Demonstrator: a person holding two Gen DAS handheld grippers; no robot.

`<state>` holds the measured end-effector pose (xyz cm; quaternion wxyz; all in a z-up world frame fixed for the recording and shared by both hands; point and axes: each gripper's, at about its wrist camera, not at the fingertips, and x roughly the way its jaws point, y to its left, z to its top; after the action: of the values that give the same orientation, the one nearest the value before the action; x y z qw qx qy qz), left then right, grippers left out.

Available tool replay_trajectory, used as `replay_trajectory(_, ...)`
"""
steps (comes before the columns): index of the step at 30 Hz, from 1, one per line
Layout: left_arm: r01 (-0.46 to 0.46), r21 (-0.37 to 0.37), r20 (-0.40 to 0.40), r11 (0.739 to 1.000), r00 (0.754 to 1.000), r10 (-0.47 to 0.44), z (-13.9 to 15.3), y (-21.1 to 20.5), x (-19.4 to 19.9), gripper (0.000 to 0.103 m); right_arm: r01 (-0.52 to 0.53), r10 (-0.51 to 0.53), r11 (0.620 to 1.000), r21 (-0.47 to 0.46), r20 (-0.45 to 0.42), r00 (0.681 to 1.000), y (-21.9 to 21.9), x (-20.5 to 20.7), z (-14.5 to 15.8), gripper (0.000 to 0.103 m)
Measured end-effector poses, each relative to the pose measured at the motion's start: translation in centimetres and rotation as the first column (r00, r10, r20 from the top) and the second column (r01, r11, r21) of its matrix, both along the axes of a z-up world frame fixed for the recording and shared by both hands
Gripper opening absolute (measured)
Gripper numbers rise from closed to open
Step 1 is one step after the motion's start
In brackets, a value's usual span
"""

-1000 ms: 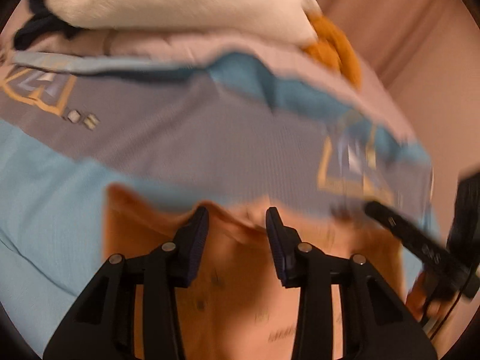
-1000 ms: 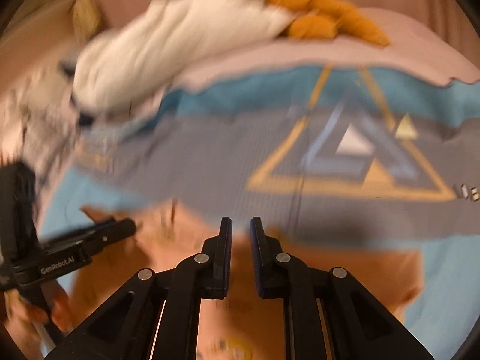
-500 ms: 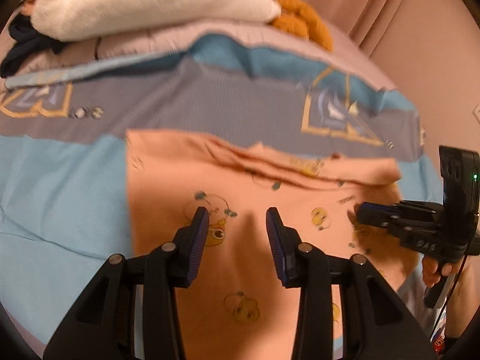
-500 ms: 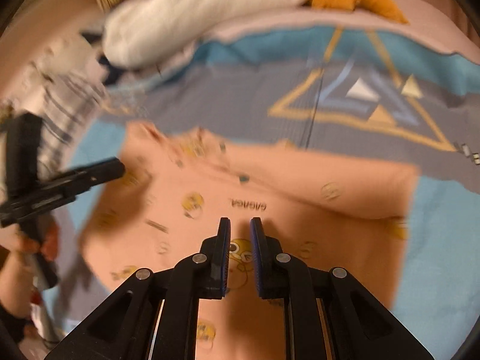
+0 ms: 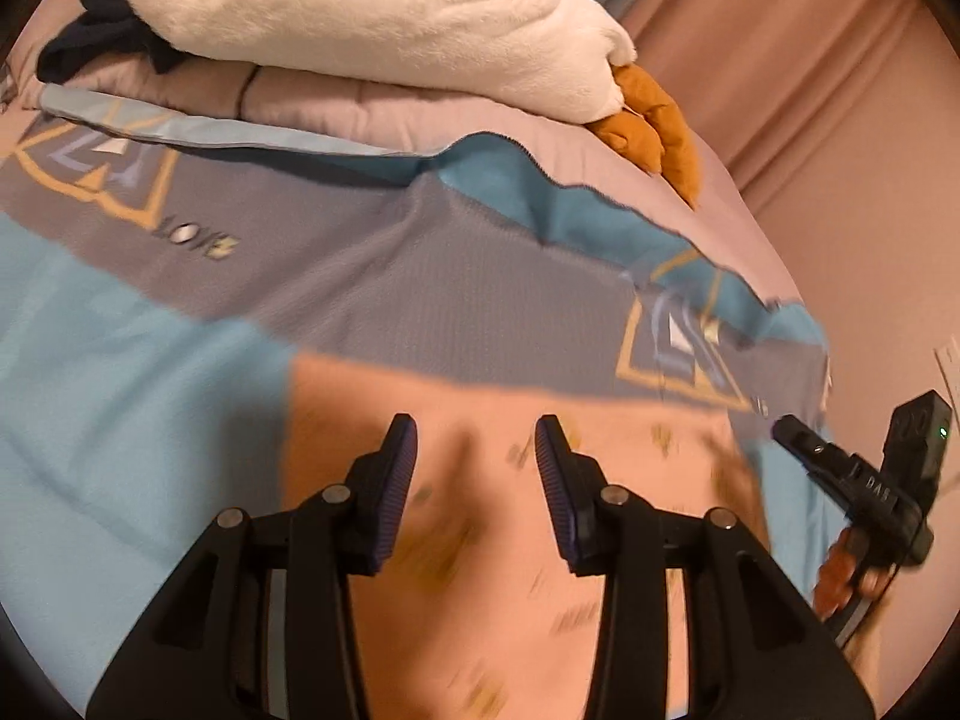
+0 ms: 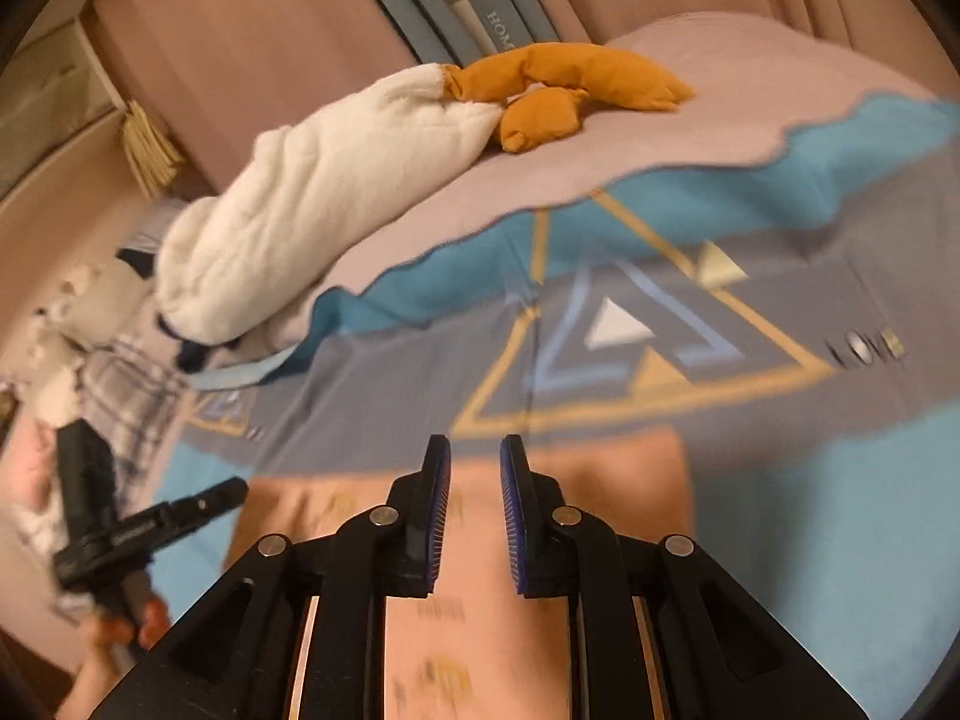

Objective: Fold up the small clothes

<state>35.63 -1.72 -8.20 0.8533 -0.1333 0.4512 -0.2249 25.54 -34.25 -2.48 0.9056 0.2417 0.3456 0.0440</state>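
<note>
Bed cover (image 5: 120, 420) in light blue and grey, spread flat, with yellow triangle prints and small letters.

Nearest, under both grippers: peach garment (image 5: 480, 600), lying flat on the blue part of the cover, small yellowish prints on it blurred. Far edge running across the view, just at the border between blue and grey. Left edge straight, going toward the camera; right edge the same in the right wrist view. Near end hidden under the gripper bodies, so long axis not possible to tell for sure; which end is the neck, also not clear.

Left gripper (image 5: 474, 450) over the far part of the garment, jaws moderately wide and just been opening, nothing between them. Right gripper (image 6: 475, 468) over the same far edge, jaws narrow with a small gap, holding nothing. Each gripper seen from the other one, at the garment's side, held by a hand (image 5: 852, 564).

Open blue cover to the left and to the right of the garment; free grey band beyond its far edge.

Further back: wavy border of the cover, then pale sheet. On it a white plush toy (image 5: 360, 12) with orange feet (image 5: 648, 120), well apart from the garment. Dark cloth (image 5: 90, 48) beside the plush; plaid cloth (image 6: 132, 396) at the bed's left side. Behind, pink curtain (image 5: 810, 60).
</note>
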Motion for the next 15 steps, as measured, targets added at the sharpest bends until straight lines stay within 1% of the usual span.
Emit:
replay_trajectory(2, 0.005, 0.006, -0.006, 1.000, 1.000, -0.005, 0.3, 2.2, -1.7, 0.054, -0.007, 0.008, 0.999, 0.038, -0.027, 1.000, -1.4, -3.3, -1.1, 0.028)
replay_trajectory(3, -0.002, 0.007, -0.007, 1.000, 1.000, 0.002, 0.2, 3.3, -2.6, 0.062, -0.004, 0.007, 0.998, 0.058, -0.038, 0.999, -1.9, -4.7, -1.7, 0.037)
replay_trajectory(4, -0.012, 0.002, -0.005, 1.000, 1.000, 0.012, 0.1, 4.5, -3.6, 0.064, 0.004, 0.001, 0.997, 0.083, -0.050, 0.999, -2.5, -6.5, -2.4, 0.040)
replay_trajectory(6, -0.027, 0.001, -0.020, 1.000, 0.999, 0.027, -0.3, 6.6, -5.6, 0.064, 0.017, -0.011, 0.995, 0.102, -0.061, 0.998, -3.2, -8.9, -3.4, 0.040)
replay_trajectory(7, -0.026, 0.000, -0.027, 1.000, 0.999, 0.026, -0.7, 6.9, -6.1, 0.064, 0.032, -0.025, 0.995, 0.098, -0.070, 0.997, -3.4, -10.1, -3.8, 0.040)
replay_trajectory(9, -0.015, 0.001, -0.058, 1.000, 0.998, 0.015, -1.7, 7.5, -7.3, 0.064, 0.041, -0.032, 0.994, 0.105, -0.085, 0.996, -3.4, -11.2, -4.4, 0.040)
replay_trajectory(13, 0.020, -0.031, -0.115, 0.999, 0.993, -0.023, -3.6, 6.8, -8.5, 0.064, 0.059, -0.041, 0.989, 0.137, -0.129, 0.991, -3.2, -12.3, -5.7, 0.040)
replay_trajectory(15, 0.019, -0.067, -0.132, 0.998, 0.991, -0.027, -4.3, 6.4, -8.7, 0.062, 0.058, -0.038, 0.989, 0.133, -0.148, 0.988, -2.9, -12.8, -6.2, 0.040)
